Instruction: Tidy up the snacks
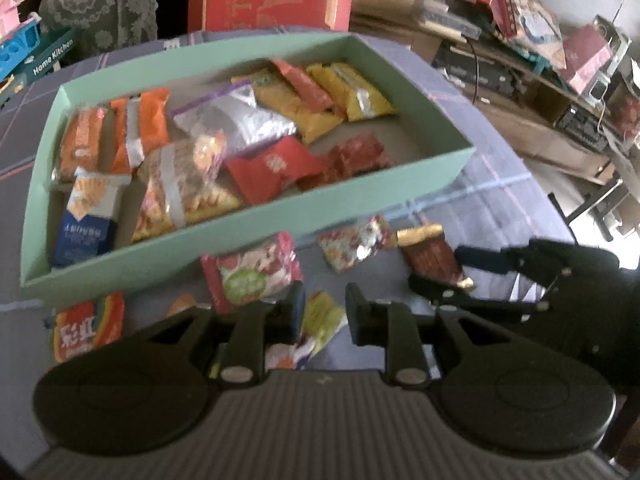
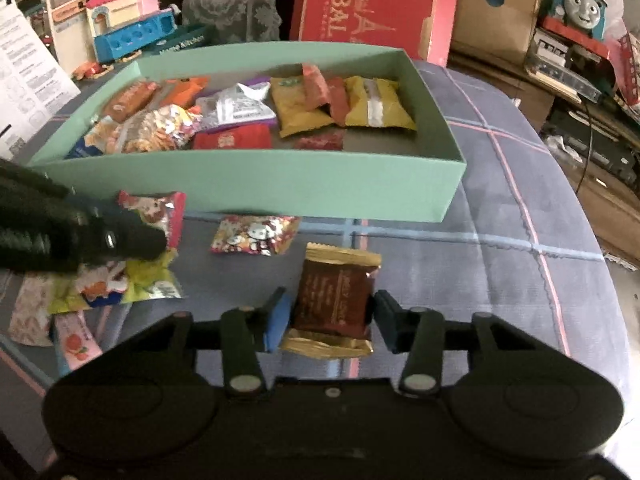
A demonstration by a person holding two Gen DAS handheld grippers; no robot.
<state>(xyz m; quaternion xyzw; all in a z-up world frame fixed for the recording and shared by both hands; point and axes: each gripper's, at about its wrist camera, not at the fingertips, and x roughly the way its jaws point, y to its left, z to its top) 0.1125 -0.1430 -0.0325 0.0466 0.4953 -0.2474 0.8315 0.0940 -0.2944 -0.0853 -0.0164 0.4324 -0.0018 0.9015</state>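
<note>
A green tray (image 1: 280, 216) (image 2: 280, 184) holding several snack packets sits on the checked cloth. My right gripper (image 2: 330, 318) has its jaws around a brown and gold packet (image 2: 334, 300) lying on the cloth in front of the tray; the pads sit at its sides. It also shows in the left wrist view (image 1: 430, 258), with the right gripper (image 1: 444, 272) around it. My left gripper (image 1: 324, 312) is open and empty, hovering over a yellow-green packet (image 1: 322, 320). A pink and green packet (image 1: 252, 276) and a Hello Kitty packet (image 2: 256, 236) lie by the tray.
A rainbow candy packet (image 1: 86, 328) and more loose packets (image 2: 80, 296) lie at the left on the cloth. A red carton (image 2: 372, 4) stands behind the tray. Toys (image 2: 132, 28) and cluttered shelves (image 1: 520, 40) surround the table. The table edge curves away at the right.
</note>
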